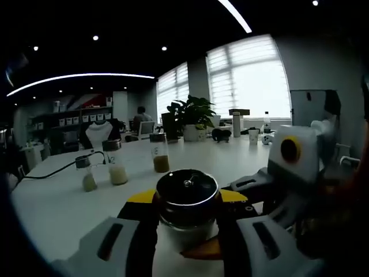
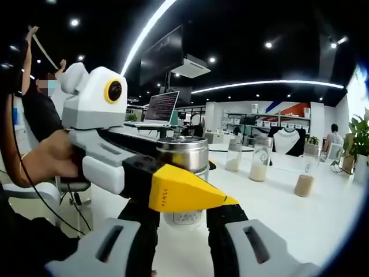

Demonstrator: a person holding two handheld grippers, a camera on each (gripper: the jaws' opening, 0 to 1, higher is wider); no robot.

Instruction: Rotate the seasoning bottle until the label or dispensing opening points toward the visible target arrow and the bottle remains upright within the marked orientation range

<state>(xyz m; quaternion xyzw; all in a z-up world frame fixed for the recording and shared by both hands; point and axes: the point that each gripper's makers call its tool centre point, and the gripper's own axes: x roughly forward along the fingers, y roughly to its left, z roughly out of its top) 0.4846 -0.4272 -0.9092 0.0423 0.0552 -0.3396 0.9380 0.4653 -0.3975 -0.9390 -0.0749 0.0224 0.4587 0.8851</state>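
1. Currently one seasoning bottle (image 1: pixel 188 199), steel-capped, stands upright on the white table (image 1: pixel 57 202), clamped by my left gripper (image 1: pixel 187 231).
2. My right gripper (image 2: pixel 183 231) brackets it; whether it grips, I cannot tell.
3. Three glass jars (image 1: pixel 159 153) stand behind.

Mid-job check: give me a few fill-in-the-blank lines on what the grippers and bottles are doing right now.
1. Both grippers, left and right, are closed on the same ____ with the steel cap.
2. The bottle stands ____ on the white table.
3. Behind it stand ____ more jars holding pale powders.
4. The left gripper's jaw tips, seen in the right gripper view, are coloured ____.

Missing words: bottle; upright; three; yellow
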